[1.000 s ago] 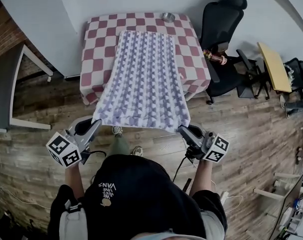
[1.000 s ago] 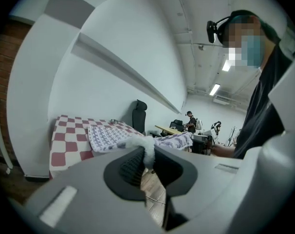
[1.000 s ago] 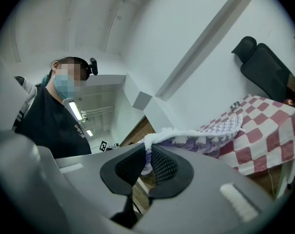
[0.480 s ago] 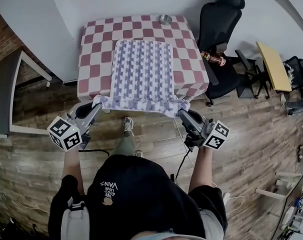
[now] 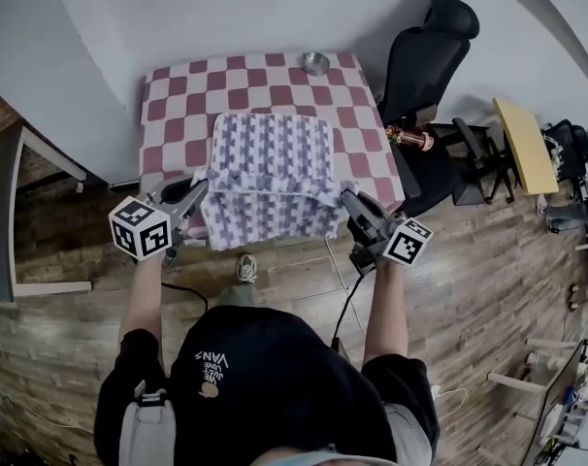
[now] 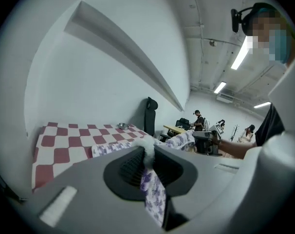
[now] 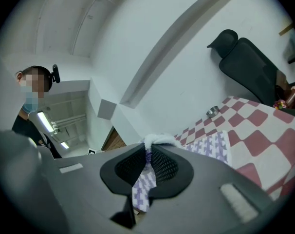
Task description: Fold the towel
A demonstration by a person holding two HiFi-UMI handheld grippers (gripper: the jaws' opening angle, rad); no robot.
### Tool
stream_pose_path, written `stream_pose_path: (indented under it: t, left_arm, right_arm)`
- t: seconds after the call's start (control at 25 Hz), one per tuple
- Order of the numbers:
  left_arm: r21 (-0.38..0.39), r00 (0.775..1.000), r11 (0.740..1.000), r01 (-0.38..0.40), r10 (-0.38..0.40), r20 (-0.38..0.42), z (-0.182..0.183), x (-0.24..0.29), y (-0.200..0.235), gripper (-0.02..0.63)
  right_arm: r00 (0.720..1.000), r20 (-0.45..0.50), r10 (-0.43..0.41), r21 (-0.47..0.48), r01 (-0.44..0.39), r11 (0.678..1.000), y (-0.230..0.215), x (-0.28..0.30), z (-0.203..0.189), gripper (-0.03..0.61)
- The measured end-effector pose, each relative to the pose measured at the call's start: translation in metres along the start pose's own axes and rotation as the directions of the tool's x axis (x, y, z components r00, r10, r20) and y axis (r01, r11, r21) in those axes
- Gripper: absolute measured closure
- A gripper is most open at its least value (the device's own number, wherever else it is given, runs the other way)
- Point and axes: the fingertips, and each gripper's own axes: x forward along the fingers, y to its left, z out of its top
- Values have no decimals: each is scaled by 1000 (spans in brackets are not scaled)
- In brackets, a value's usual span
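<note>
A white towel with a purple pattern (image 5: 271, 173) lies on the red-and-white checked table (image 5: 178, 105), its near part doubled back over the rest. My left gripper (image 5: 201, 191) is shut on the towel's near left corner (image 6: 148, 156). My right gripper (image 5: 344, 198) is shut on the near right corner (image 7: 155, 144). Both corners are held up over the table's front edge, and cloth (image 7: 143, 183) hangs down between the pads in each gripper view. The towel's far end (image 5: 272, 120) rests flat on the table.
A small metal bowl (image 5: 315, 62) sits at the table's far right. A black office chair (image 5: 425, 66) stands to the right of the table, with a yellow desk (image 5: 520, 144) beyond it. The white wall runs behind the table. People stand far off (image 6: 198, 120).
Both grippers have moved forward toward the table, carrying the towel's near edge with them. The long part that hung off the table's front has folded up over the part on the table.
</note>
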Motion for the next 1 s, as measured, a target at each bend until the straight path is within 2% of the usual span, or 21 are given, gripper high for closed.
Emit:
stream_pose_path:
  t: [0.32,0.44,0.68,0.8,0.88,0.92,1.0]
  left_arm:
    - [-53,994,998,28,-33,-108,17,90,83,578]
    - [-101,988,995,23,-38,-148,10,121,113,578]
    - [-217,972,976,-26,-26,-234,-21,167,162,578]
    - [-317,966,947,-52,-33,-255,-39,184,177,577]
    - [-407,974,911,-60,-37,-225,-44,189,182,561]
    - [-446,978,893,-67,-30,-207,-44,190,186,530]
    - [-495,983,864,-91,-3,-186,-44,191,196,444]
  right_arm:
    - [993,10,-117,104,115,988,-94,75,41,545]
    - [991,-11,-135,103,135,985,-122,101,47,545]
    - [968,-81,-237,227,250,941,-193,133,30,545]
    - [943,-113,-313,289,333,898,-228,141,16,545]
    - [930,-121,-346,331,367,869,-242,145,8,543]
    - [926,-120,-359,353,378,856,-248,148,5,531]
    - [923,-98,-372,395,380,837,-256,152,5,464]
